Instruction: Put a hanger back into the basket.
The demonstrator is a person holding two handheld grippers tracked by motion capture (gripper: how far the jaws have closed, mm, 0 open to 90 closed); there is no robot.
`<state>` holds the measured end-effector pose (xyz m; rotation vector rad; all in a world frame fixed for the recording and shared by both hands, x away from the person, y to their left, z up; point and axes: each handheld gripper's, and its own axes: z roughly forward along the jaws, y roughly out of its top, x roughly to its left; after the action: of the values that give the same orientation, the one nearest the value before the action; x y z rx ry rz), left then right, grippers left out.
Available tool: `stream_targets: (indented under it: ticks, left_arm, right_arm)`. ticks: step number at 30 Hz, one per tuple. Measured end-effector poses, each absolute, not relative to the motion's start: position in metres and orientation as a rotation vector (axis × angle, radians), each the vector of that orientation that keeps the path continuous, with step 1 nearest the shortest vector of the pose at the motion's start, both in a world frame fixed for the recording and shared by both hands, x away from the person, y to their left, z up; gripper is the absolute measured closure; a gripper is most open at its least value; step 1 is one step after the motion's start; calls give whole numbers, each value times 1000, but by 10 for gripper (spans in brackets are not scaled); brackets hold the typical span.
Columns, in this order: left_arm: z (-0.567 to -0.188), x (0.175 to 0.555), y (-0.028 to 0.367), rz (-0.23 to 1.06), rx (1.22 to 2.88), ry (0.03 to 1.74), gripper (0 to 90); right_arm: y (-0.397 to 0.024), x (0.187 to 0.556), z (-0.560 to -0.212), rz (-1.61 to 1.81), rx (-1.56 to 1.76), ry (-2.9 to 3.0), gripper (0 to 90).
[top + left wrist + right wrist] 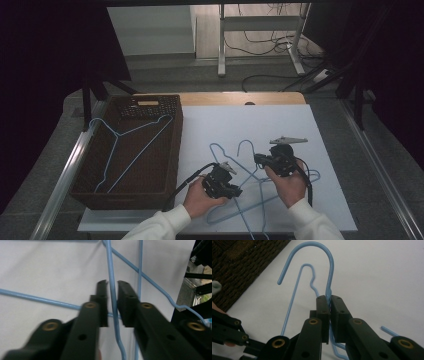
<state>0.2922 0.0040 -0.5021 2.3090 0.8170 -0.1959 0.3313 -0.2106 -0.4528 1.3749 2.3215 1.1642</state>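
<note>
Two light-blue wire hangers lie crossed on the white table (310, 125). My right gripper (258, 159) (328, 298) is shut on the neck of one hanger (329, 272), just below its hook (245, 145). The second hanger's hook (298, 280) (214, 148) lies to the side of it. My left gripper (234, 191) (111, 283) is open, its jaws a little apart on either side of a straight blue wire (110, 262) with small gaps showing. A third blue hanger (120, 145) lies in the brown wicker basket (178, 150) at the left.
A dark flat object (148, 106) rests at the basket's far end. A wooden strip (240, 98) runs along the table's far edge. Beyond it are metal desk legs (221, 45) and cables on the floor. Dark curtains stand at both sides.
</note>
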Motion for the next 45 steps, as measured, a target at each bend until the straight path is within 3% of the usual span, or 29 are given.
stream_targets:
  ticks: [4, 12, 18, 31, 45]
  left_arm:
    - [-499, 293, 8, -195, 2298, 833, 861]
    - [-472, 288, 29, -213, 2150, 846, 868]
    - [-446, 284, 41, -210, 2085, 796, 869]
    - [-400, 272, 70, -64, 2021, 737, 869]
    - [-368, 266, 137, 34, 1893, 766, 869]
  right_arm:
    - [-213, 331, -452, 1191, 1377, 2324, 841]
    - [-237, 324, -442, 1381, 1334, 2281, 438]
    - [-262, 311, -440, 1406, 1273, 2228, 262]
    - [-308, 296, -451, 1330, 1315, 2120, 241]
    - [-307, 299, -462, 1243, 1291, 2175, 210]
